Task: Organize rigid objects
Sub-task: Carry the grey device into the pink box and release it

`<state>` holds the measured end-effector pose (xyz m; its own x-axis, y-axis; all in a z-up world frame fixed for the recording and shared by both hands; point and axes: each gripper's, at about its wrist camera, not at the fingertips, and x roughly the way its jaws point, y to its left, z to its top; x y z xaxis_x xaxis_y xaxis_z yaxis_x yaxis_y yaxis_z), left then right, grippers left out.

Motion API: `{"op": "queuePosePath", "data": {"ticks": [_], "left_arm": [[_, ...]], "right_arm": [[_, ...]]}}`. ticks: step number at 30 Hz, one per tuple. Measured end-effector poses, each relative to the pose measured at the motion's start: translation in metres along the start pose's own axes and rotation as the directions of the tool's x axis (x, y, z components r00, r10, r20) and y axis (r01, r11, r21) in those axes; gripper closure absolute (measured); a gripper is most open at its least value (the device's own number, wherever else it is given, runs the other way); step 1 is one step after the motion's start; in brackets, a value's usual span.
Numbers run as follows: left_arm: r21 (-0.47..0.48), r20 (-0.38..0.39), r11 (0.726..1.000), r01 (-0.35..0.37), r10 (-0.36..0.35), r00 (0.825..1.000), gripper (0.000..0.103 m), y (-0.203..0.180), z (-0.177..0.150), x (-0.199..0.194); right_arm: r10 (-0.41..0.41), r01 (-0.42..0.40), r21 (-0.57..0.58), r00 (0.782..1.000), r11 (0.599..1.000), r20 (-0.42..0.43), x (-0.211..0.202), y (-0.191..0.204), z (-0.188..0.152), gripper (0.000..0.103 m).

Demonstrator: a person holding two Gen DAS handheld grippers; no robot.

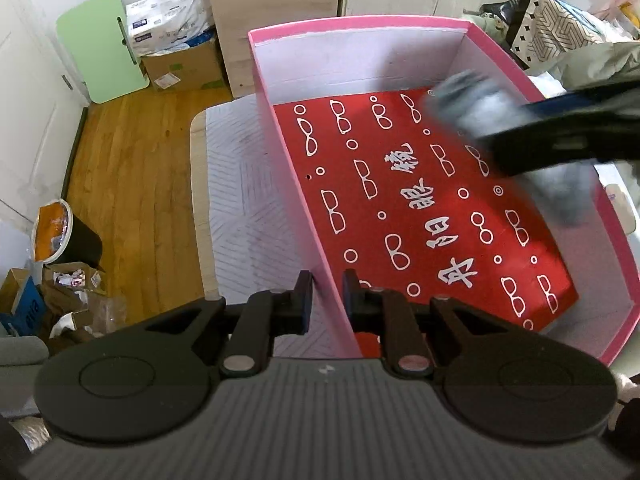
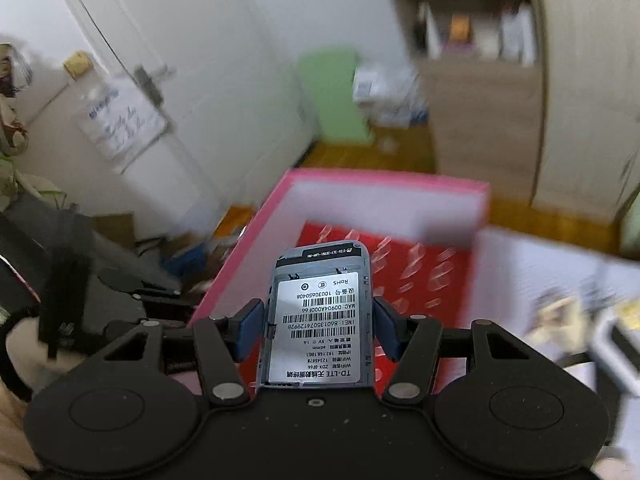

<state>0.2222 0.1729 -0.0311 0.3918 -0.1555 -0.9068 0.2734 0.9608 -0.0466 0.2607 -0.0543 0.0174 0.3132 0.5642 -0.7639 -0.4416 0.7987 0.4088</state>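
Grip status first: the left gripper [image 1: 327,300] is clamped shut on the near side wall of the pink box [image 1: 280,168], one finger outside and one inside, pinning the box in place on the table [image 1: 236,216]. The right gripper [image 2: 318,330] holds a grey pocket router [image 2: 320,320] by its long edges, label side up, battery cover absent, above the box interior.

Risk, as a judgement: the hold on the router sits toward its rear end, so most of the body projects forward past the pads. A fast swing could pivot or slide it out; both views show motion blur. A drop from height onto the red patterned sheet [image 1: 420,208] lining the floor could bounce the device. The thin cardboard wall may also flex under the left clamp and let the box shift.

Count: one box, one red sheet, one router, two grippers. No other item is visible inside the box.
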Motion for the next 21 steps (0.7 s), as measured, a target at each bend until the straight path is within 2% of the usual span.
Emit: {"op": "queuePosePath", "data": {"ticks": [4,11,15,21], "left_arm": [[0.005,-0.004,1.000,-0.006,0.006,1.000,0.089,0.000,0.000,0.001],[-0.003,-0.004,1.000,0.000,0.000,1.000,0.089,-0.001,0.000,0.002],[-0.010,0.001,1.000,0.001,-0.001,1.000,0.089,-0.003,-0.001,0.001],[-0.013,0.008,1.000,-0.003,0.003,1.000,0.089,-0.005,-0.002,-0.002]], "right_arm": [[0.022,-0.015,0.063,0.993,0.998,-0.114,0.059,-0.009,0.023,0.039],[-0.021,0.051,0.196,0.988,0.979,-0.154,0.121,-0.032,0.038,0.039],[-0.035,0.065,0.216,0.990,0.974,-0.139,0.133,-0.029,0.033,0.039],[-0.015,0.061,0.360,0.992,0.931,-0.127,0.139,-0.038,0.033,0.037]]}}
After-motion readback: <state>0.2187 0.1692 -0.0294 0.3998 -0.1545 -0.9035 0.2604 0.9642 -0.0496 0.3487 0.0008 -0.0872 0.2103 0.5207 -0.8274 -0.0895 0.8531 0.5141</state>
